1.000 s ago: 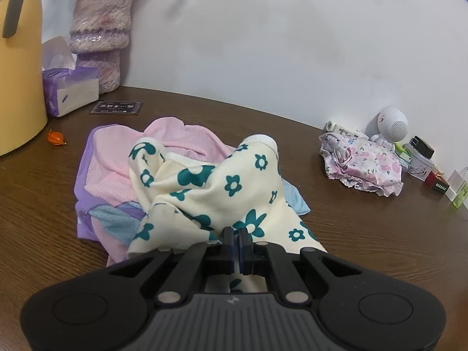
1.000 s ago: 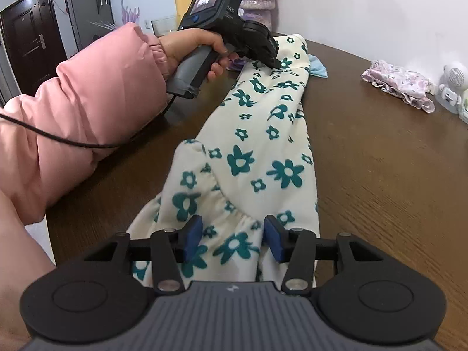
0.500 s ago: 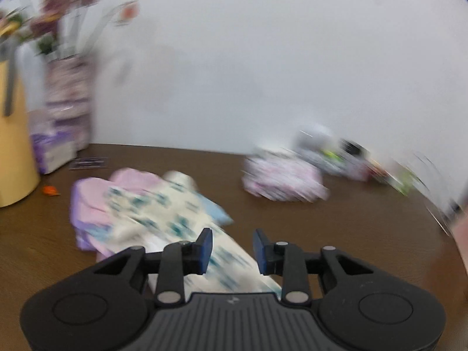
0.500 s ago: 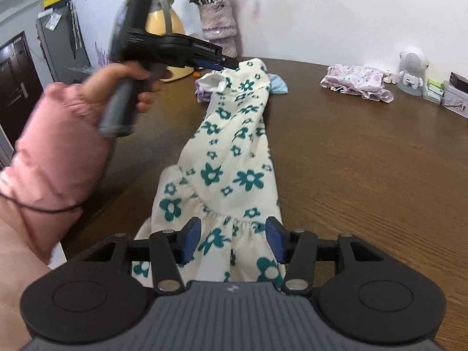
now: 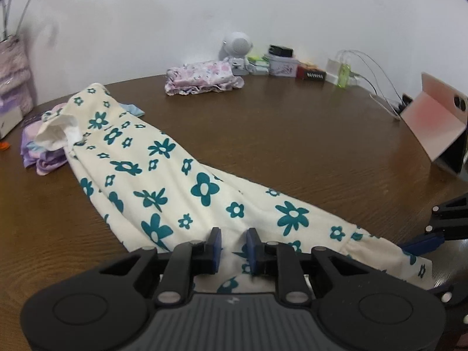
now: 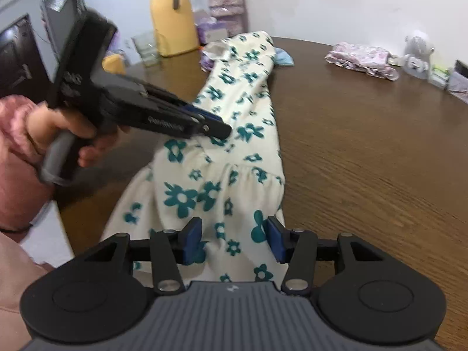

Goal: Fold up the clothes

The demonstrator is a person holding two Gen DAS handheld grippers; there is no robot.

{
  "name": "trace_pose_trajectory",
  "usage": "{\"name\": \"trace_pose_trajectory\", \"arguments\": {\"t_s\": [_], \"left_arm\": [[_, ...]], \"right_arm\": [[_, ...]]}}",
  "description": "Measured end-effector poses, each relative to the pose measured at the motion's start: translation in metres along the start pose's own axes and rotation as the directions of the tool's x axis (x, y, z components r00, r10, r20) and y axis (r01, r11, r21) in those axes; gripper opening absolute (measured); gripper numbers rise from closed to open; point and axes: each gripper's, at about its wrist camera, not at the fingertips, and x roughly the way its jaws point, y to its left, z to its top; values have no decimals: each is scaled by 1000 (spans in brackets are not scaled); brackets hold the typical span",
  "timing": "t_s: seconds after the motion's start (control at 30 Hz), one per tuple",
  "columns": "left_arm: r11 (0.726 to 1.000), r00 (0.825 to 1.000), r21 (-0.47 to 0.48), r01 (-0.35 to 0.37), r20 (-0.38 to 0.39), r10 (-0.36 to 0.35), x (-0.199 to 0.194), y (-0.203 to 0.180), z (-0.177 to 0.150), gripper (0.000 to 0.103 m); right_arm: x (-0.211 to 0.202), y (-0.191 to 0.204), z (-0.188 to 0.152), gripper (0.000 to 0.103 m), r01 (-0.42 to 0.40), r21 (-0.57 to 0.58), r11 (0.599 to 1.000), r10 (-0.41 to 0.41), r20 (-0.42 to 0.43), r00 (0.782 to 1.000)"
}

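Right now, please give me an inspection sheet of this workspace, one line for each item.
Surface: brown wooden table, bare on its right side.
Job's things: cream floral garment stretched flat; pink and purple clothes pile under its far end; folded floral piece by the wall.
Clutter: white speaker, small boxes, phone on stand, yellow jug.
Grippers: left gripper open above the garment; right gripper open, fingers astride the hem.
Cables: charger wires near the wall.
Surroundings: white wall, dark door.

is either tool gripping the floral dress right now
No. Both the left tool and right tool are open above the dress, holding nothing.
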Motion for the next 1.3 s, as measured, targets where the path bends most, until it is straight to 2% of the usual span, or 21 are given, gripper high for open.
{"name": "trace_pose_trajectory", "arguments": {"t_s": [0.1, 0.2, 0.37, 0.57, 0.6, 0.63, 0.7, 0.83, 0.97, 1.0, 1.03, 1.07, 1.17, 1.23, 1.3], "left_arm": [[1000, 998, 19, 20, 53, -21, -22, -9, -1, 18], [997, 998, 73, 17, 59, -21, -34, -26, -8, 18], [986, 1000, 164, -18, 21, 15, -25, -52, -24, 18], [955, 998, 290, -55, 19, 52, -21, -71, -33, 18], [950, 998, 307, -55, 16, 52, -21, -71, -33, 18], [947, 999, 317, -50, 11, 49, -20, -71, -33, 18], [941, 999, 336, -39, 2, 40, -20, -71, -31, 18], [933, 1000, 359, -18, -14, 25, -20, -68, -28, 17], [943, 1000, 333, 4, -30, 6, -20, -62, -25, 18], [949, 999, 315, 12, -32, -2, -21, -60, -23, 18], [958, 999, 285, 24, -33, -15, -24, -55, -20, 21], [968, 999, 248, 35, -27, -30, -27, -49, -16, 21], [992, 999, 124, 6, 30, -10, -34, -27, 0, 21], [998, 997, 21, -51, 57, 50, -33, -7, 14, 21], [992, 992, -50, -113, 58, 116, -24, 10, 25, 20]], "right_arm": [[-15, -14, 27, 49, -11, -5, 1000, 12, 67, 998], [-9, -24, 63, 48, -27, -24, 999, 29, 89, 996], [54, -27, 120, 41, -67, -40, 997, 68, 22, 997], [144, -40, 156, 33, -83, 23, 996, 85, -87, 993], [157, -44, 159, 28, -93, 49, 995, 97, -102, 990], [166, -48, 163, 18, -110, 76, 991, 119, -112, 987], [180, -54, 169, 4, -146, 113, 983, 160, -122, 980], [185, -57, 188, 2, -114, 94, 989, 122, -83, 989], [186, -63, 192, 7, -117, 107, 987, 127, -91, 988], [181, -65, 189, 14, -124, 112, 986, 134, -79, 988], [172, -68, 185, 31, -135, 115, 984, 143, -61, 988], [163, -70, 180, 40, -135, 107, 985, 140, -47, 989], [140, -72, 162, 41, -118, 47, 992, 120, -36, 992], [135, -70, 153, 41, -134, 14, 991, 135, -59, 989], [138, -62, 147, 41, -142, -41, 989, 138, -80, 987]]}}
